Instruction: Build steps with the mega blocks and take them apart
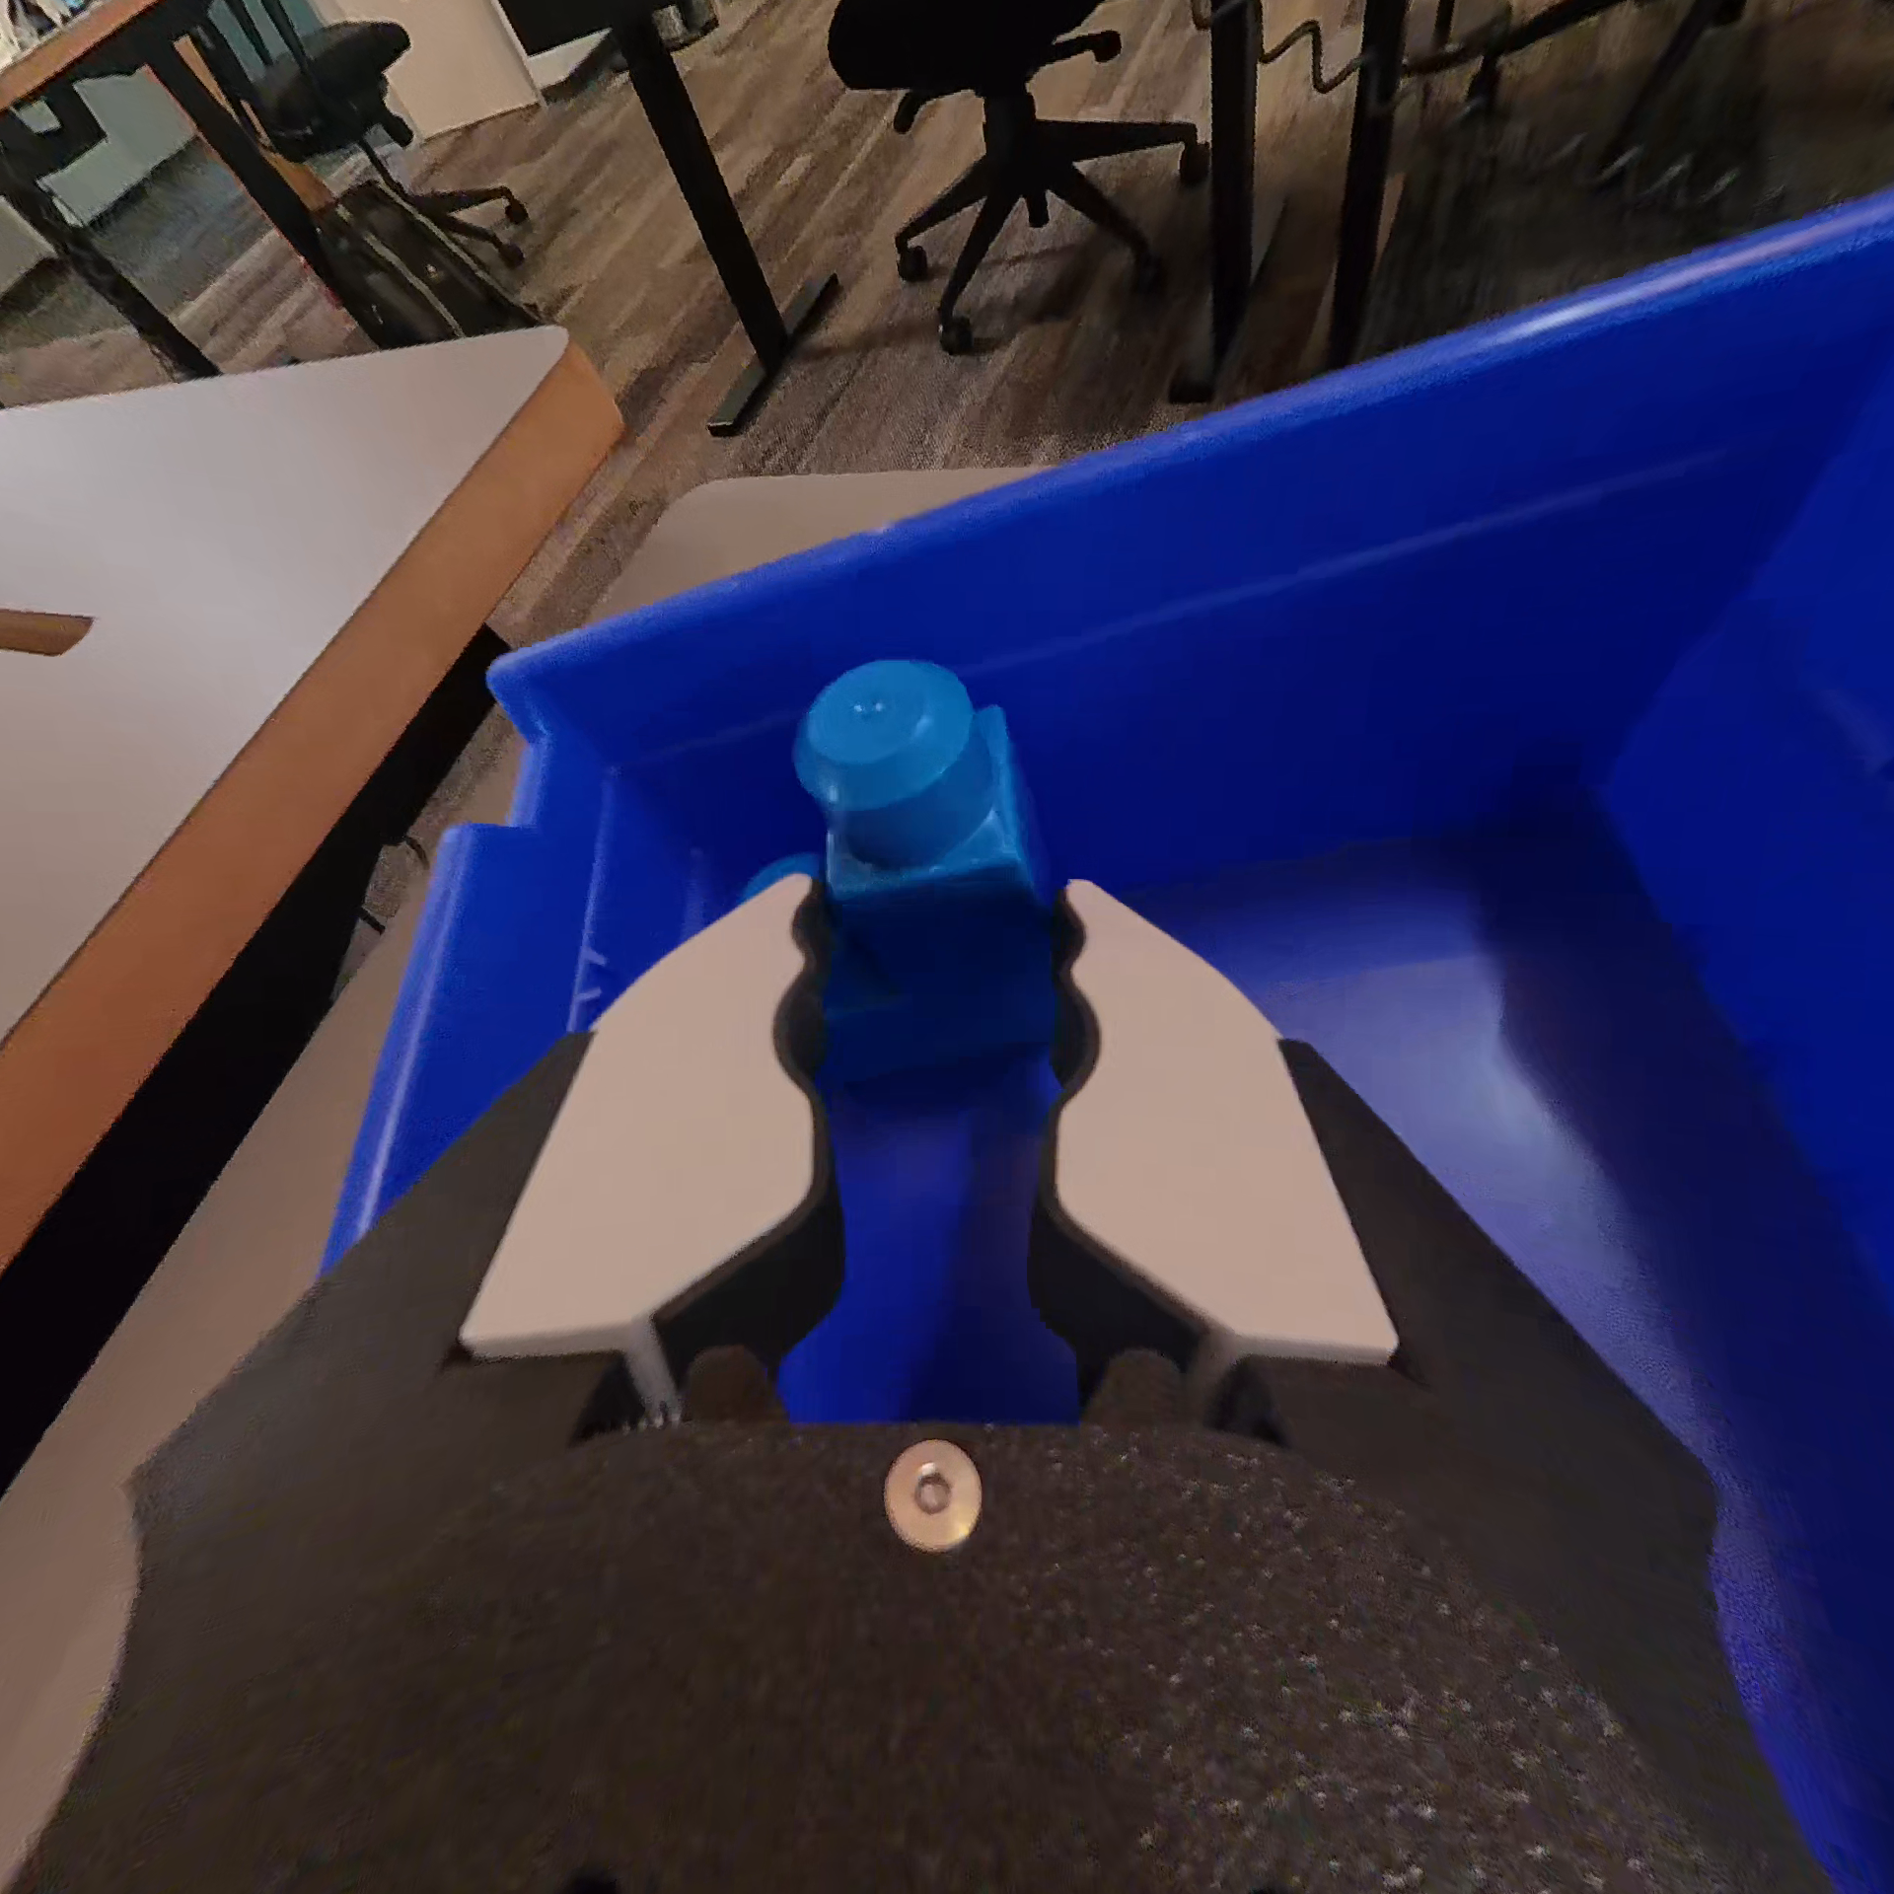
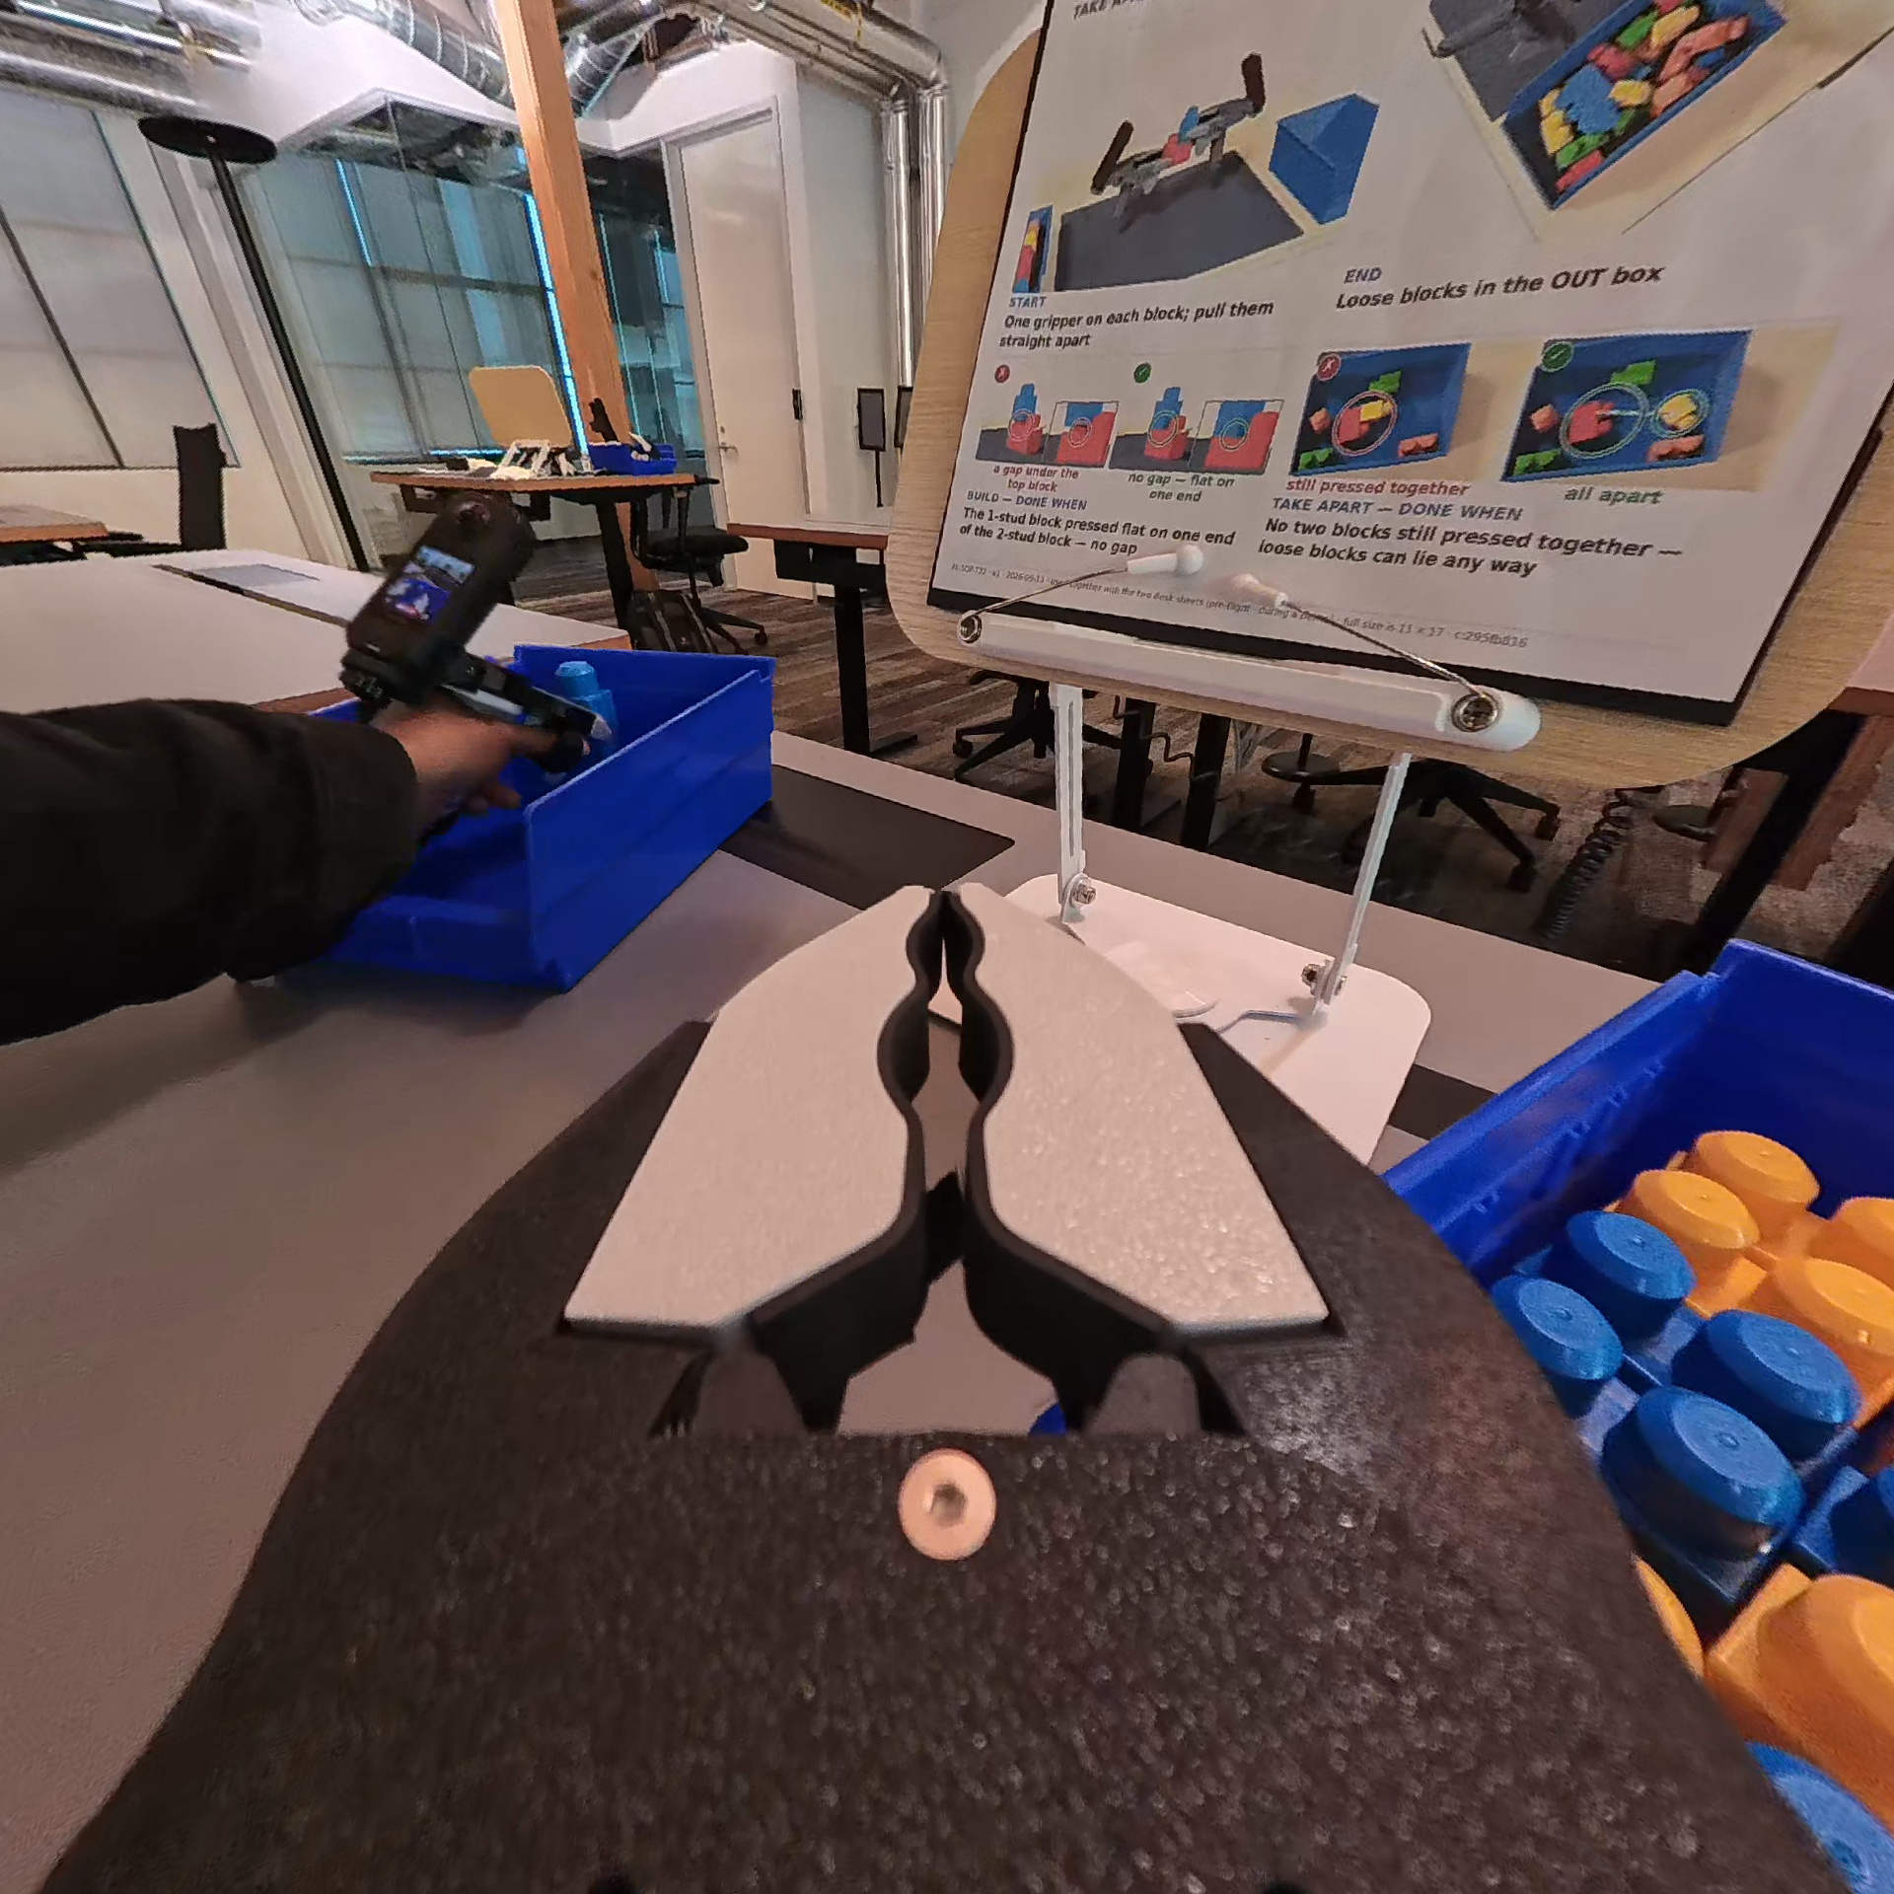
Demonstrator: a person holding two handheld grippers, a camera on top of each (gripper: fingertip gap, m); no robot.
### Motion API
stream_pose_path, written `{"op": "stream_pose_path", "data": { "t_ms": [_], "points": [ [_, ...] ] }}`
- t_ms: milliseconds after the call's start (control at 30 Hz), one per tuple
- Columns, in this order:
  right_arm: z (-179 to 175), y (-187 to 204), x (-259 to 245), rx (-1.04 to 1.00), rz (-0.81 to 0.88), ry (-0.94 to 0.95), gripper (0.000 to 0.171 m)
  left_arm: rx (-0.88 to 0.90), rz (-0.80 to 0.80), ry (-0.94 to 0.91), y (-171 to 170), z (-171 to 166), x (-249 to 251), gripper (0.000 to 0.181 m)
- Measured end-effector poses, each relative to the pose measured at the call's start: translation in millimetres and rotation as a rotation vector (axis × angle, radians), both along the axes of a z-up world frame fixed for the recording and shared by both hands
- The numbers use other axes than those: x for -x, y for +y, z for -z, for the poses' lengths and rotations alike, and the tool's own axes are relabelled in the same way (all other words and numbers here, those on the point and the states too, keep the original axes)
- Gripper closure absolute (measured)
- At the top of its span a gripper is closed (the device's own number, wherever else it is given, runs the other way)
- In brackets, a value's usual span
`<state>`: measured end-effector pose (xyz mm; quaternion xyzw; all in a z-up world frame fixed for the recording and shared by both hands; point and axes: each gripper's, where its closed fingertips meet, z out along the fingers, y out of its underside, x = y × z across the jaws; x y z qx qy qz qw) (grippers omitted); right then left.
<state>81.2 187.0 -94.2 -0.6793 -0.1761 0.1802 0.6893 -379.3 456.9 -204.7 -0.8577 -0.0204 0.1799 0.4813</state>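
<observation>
An office of desks and rolling chairs lies beyond your grey bench. Your left tongs pinch a blue one-stud block inside a blue bin at the bench's left end. Your right tongs are pressed together on nothing, above the bench before a white stand carrying an instruction sheet. Just to their right, another blue bin holds blue blocks and orange blocks.

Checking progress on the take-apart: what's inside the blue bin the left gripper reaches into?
The left gripper holds a one-stud blue block over the blue bin. Its visible floor looks bare; the gripper covers the near part.
</observation>
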Motion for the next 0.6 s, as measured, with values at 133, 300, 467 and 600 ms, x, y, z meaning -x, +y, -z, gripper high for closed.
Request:
{"op": "stream_pose_path", "data": {
  "t_ms": [133, 300, 467, 600],
  "points": [
    [4, 1, 2, 0.008, -0.004, -0.011, 0.171, -0.027, 0.002, 0.020, 2, -1, 3, 0.140],
    [5, 1, 3, 0.009, -0.007, -0.018, 0.171, -0.025, 0.005, -0.002, -1, -2, 1, 0.142],
    [4, 1, 3, 0.006, -0.005, -0.017, 0.171, -0.066, 0.038, 0.011, -7, -19, -7, 0.144],
    [1, 0, 2, -0.003, -0.002, -0.015, 0.171, -0.164, 0.110, -0.009, -14, -54, -27, 0.145]
  ]
}}
